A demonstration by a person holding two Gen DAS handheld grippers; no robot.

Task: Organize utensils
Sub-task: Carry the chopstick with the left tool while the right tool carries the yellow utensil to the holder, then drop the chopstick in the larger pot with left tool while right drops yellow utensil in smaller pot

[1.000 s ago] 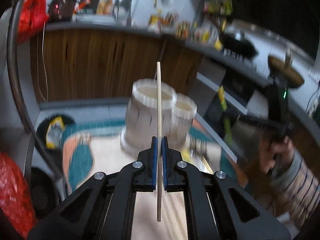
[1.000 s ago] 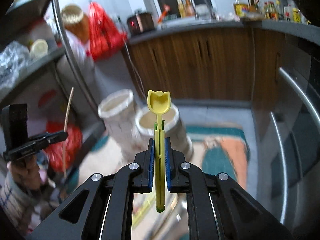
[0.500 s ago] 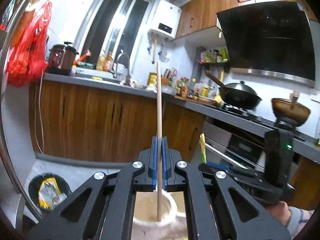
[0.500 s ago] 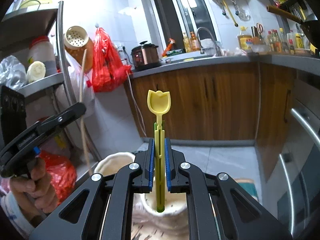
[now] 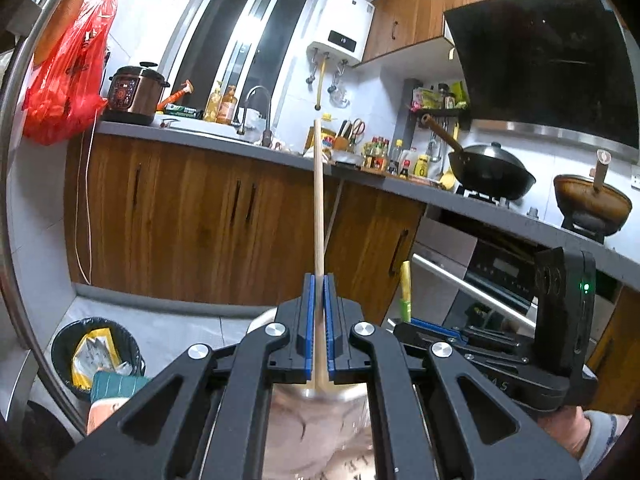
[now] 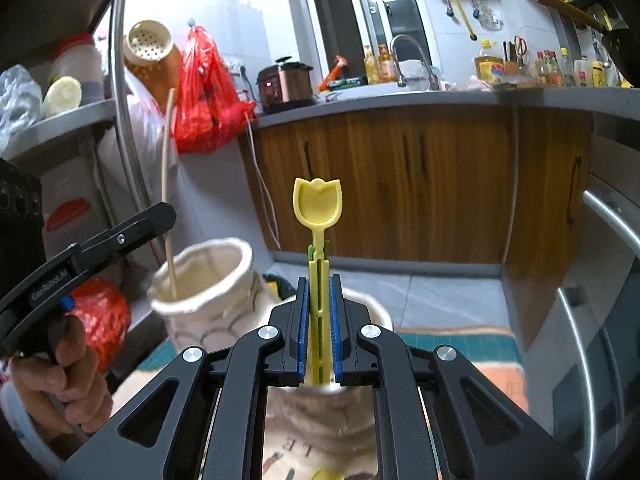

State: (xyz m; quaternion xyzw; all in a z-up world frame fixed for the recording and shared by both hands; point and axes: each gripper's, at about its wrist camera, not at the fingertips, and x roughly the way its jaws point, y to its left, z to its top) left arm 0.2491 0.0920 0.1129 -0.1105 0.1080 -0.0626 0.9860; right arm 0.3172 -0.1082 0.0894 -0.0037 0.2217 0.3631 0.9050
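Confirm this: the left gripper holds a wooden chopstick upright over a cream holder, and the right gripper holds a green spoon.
Wrong colour. The right wrist view shows the right gripper shut on a yellow spoon. The rest stands: the left gripper holds the wooden chopstick upright over the cream holder.

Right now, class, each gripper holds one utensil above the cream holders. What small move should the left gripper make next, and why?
Probably open the left gripper: its chopstick stands upright with its lower end already inside the cream holder, so it should drop in.
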